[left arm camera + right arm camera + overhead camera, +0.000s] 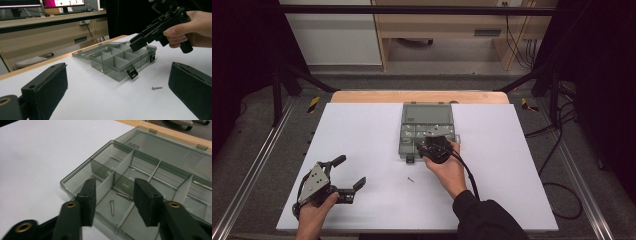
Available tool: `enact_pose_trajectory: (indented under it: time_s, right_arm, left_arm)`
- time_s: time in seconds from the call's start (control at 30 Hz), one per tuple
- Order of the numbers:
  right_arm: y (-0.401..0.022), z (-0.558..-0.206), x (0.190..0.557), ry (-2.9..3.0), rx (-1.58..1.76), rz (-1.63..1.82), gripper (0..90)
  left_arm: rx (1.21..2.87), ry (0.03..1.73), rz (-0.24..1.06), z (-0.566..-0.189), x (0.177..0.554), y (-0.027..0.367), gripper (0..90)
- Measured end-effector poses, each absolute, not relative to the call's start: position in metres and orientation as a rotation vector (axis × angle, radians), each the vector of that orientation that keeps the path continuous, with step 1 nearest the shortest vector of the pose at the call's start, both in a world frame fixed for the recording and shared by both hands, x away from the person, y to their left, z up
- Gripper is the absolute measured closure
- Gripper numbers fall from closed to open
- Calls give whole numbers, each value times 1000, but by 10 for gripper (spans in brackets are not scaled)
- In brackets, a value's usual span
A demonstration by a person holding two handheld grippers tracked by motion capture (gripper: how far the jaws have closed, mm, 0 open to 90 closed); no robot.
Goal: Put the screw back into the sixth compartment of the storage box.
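Observation:
A grey translucent compartment box (409,131) lies open at the table's middle, its lid (427,110) laid flat behind it. My right gripper (113,195) hovers open over the box's near compartments (117,206), where two small screws (112,207) lie below the jaws. In the high view that right gripper (435,146) sits at the box's front right, held by a hand. One loose screw (411,179) lies on the white table just in front of the box (117,61); this screw (157,88) also appears between my left jaws' line of sight. My left gripper (351,173) rests open at the near left.
White sheet (362,150) covers the table, with a wooden edge (419,96) at the far side. The right gripper's cable (469,175) trails along the forearm. Metal rails (247,170) and cables (562,150) flank the table on the floor.

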State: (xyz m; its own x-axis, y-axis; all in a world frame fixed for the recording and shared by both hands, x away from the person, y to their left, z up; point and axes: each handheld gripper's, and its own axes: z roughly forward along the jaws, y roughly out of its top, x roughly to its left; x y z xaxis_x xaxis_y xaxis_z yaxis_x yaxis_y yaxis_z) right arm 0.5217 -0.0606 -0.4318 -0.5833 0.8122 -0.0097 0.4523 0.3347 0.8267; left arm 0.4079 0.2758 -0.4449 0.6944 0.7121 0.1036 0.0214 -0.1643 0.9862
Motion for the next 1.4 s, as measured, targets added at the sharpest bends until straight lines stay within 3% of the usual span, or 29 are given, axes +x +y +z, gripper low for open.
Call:
enact_pose_trajectory:
  time_s: [0.03, 0.13, 0.2, 0.33, 0.5, 1.4]
  right_arm:
    - [-60, -429, 518, 2195, 1096, 1128, 430]
    - [-60, -425, 513, 2208, 1095, 1114, 372]
    - [-60, -421, 509, 2234, 1089, 1104, 283]
    - [-58, -419, 502, 2286, 1092, 1082, 186]
    - [-52, -419, 489, 2376, 1070, 1052, 125]
    - [-21, -449, 479, 2728, 987, 772, 86]
  left_arm:
    - [1642, 603, 680, -445, 408, 276, 22]
    - [1643, 601, 680, -445, 407, 275, 22]
    - [1644, 601, 681, -445, 407, 275, 22]
    - [1639, 604, 681, -445, 408, 276, 22]
    - [1621, 621, 687, -444, 409, 279, 22]
    - [1643, 606, 688, -444, 409, 278, 22]
